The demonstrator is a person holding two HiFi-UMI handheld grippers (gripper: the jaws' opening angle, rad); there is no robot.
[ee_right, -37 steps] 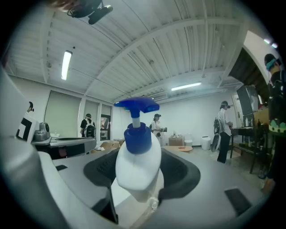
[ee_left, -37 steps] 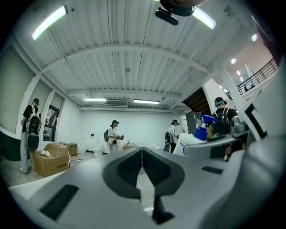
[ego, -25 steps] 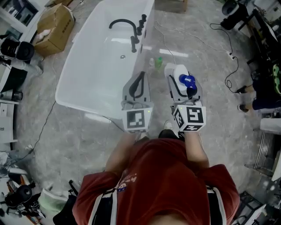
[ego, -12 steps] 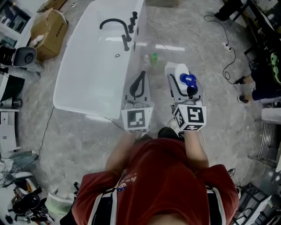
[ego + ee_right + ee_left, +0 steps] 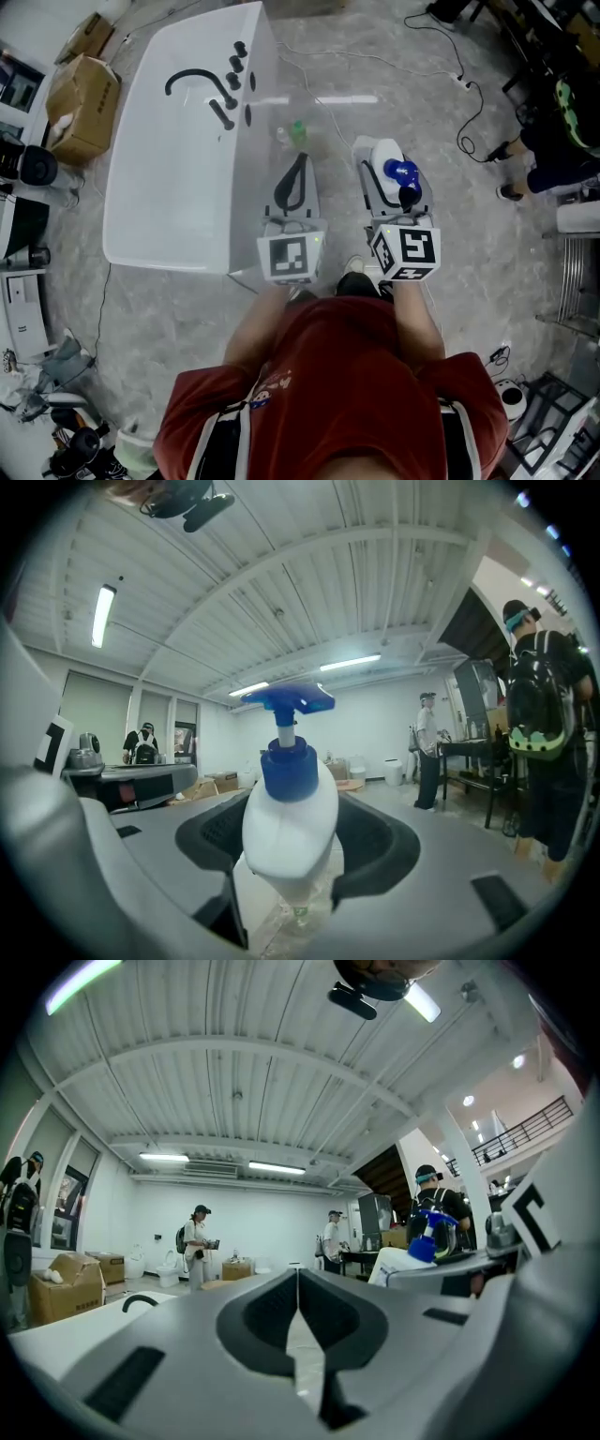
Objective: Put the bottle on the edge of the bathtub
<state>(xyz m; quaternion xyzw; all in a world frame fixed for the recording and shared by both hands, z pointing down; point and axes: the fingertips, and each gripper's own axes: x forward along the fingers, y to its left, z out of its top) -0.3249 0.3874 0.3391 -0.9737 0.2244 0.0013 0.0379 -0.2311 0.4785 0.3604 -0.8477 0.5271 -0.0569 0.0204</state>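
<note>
Gripping white bottle [image 5: 289,836], blue pump [image 5: 285,763] | right tool [image 5: 382,169] clamped | left tool [image 5: 298,1286] closed, empty

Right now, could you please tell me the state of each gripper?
Left gripper: closed, holding nothing.
Right gripper: closed on the white pump bottle.

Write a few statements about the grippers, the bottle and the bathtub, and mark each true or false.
1. The right gripper holds a white bottle with a blue pump. True.
2. The left gripper holds a sponge. False: its jaws are together with nothing between them.
3. The bottle stands on the edge of the bathtub. False: it is in the right gripper, off to the tub's side.
4. The bathtub has a black faucet. True.
</note>
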